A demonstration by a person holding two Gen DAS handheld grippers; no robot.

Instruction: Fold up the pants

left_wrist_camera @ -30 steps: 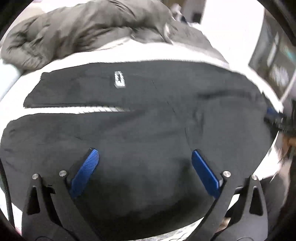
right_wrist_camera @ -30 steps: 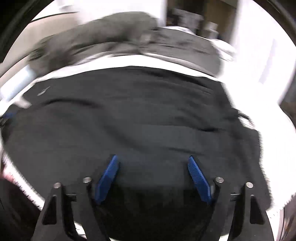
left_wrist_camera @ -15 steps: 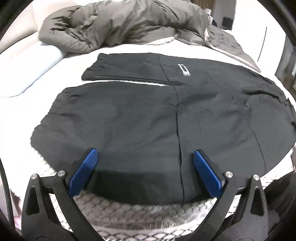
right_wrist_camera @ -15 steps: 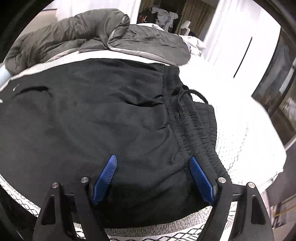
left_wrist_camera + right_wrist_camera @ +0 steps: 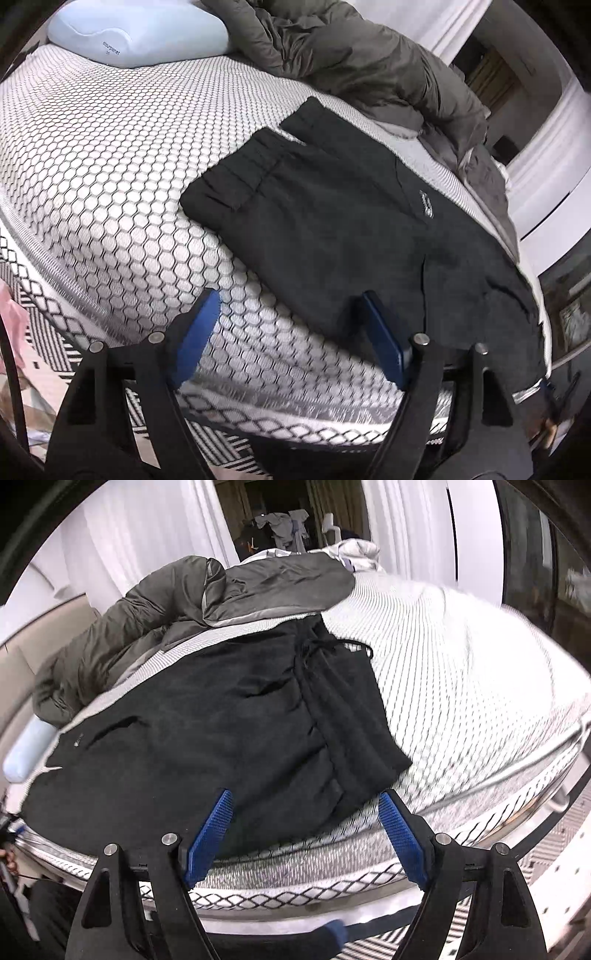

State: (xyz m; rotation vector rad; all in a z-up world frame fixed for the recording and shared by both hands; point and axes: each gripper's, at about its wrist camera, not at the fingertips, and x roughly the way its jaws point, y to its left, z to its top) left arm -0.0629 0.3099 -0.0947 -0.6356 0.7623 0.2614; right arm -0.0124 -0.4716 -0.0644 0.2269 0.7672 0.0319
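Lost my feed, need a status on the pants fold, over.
Left gripper and right gripper open, empty. Black pants flat on mattress, unfolded. Grey jacket beside the far pant leg.

Left gripper [image 5: 290, 334] and right gripper [image 5: 312, 832], both jaws spread wide, nothing between them.

Both wrist cameras look from the bed's [image 5: 110, 155] near edge, low and close, sharing the black pants [image 5: 351, 229] [image 5: 221, 731].
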